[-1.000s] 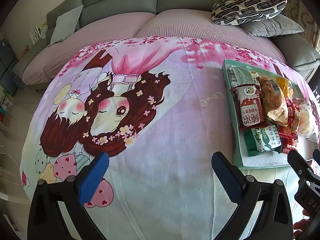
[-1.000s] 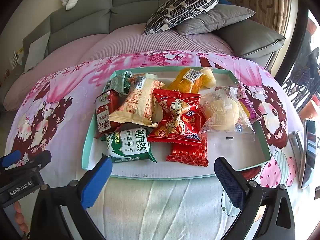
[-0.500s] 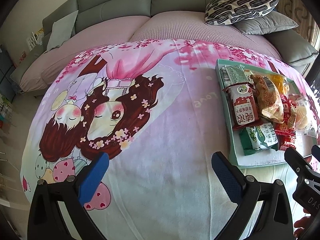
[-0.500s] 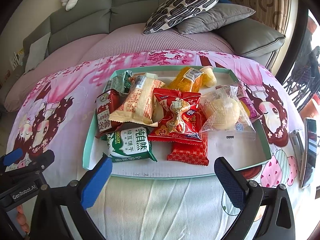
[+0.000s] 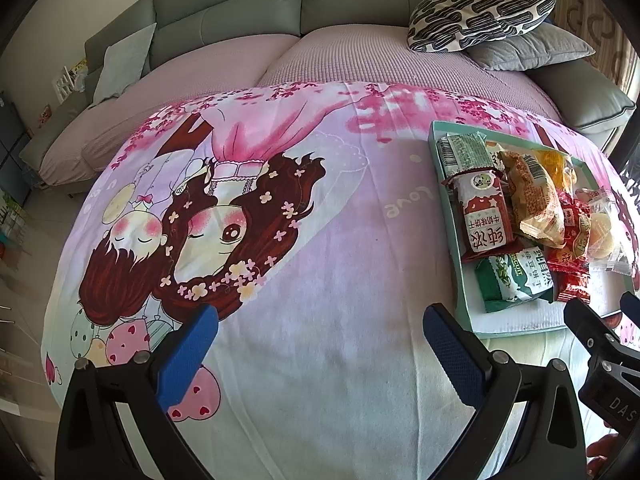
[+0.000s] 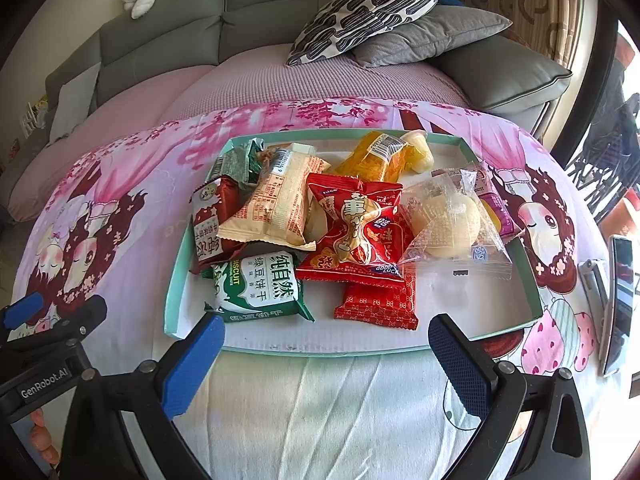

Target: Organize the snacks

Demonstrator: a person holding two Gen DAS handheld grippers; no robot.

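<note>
A shallow mint-green cardboard tray [image 6: 534, 312] sits on a table covered by a pink cartoon-print cloth [image 5: 320, 280]. Inside it, wrapped snacks lie heaped toward the left and back: a green-and-white biscuit packet [image 6: 260, 288] at the near left, a small red patterned packet [image 6: 378, 304] beside it, a large red printed pouch [image 6: 354, 228] overlapping a cream wafer packet [image 6: 276, 208], a maroon packet [image 6: 210, 220], an orange packet [image 6: 372, 158], and a clear-wrapped pale round bun [image 6: 448, 220]. The tray's near right corner is bare.

The right gripper [image 6: 326, 354] hovers just before the tray's near rim, fingers spread wide, gripping nothing. The left gripper [image 5: 320, 344] hangs over bare cloth, likewise spread and empty.

Since all snacks already lie in the tray, this fits either a jumble awaiting sorting or a finished gathering; which, I probably cannot tell. A sofa [image 5: 280, 12] with cushions stands behind.
</note>
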